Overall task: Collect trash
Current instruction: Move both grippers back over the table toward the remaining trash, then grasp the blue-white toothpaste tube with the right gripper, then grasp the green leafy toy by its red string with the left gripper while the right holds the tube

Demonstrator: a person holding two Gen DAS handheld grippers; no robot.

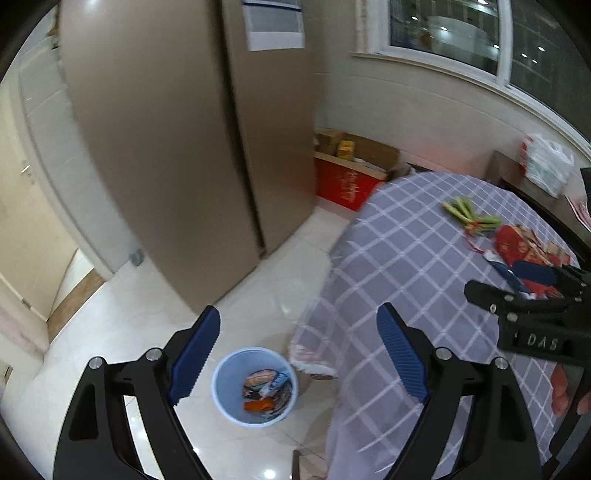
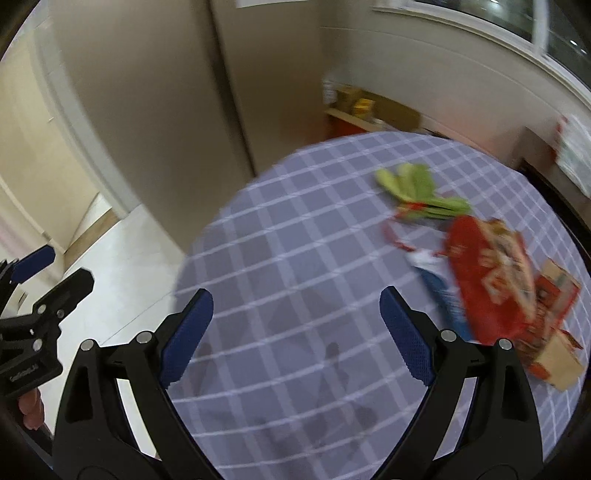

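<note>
Both hand-held grippers, left [image 1: 297,354] and right [image 2: 295,332], were spread, empty; one bin [image 1: 255,387]; one red bag [image 2: 487,280] on surface [image 2: 295,240].

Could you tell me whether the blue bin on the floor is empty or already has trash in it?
Partly filled: the blue bin stands upright beside the table, with several wrappers covering its bottom.

Home dining room, refrigerator [image 1: 192,140], checked-cloth table [image 1: 406,258], tiled floor [image 1: 122,325], window [image 1: 461,33]

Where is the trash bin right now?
In the left wrist view, the blue bin stands on the floor beside the table, left of the tablecloth's hanging edge.
</note>
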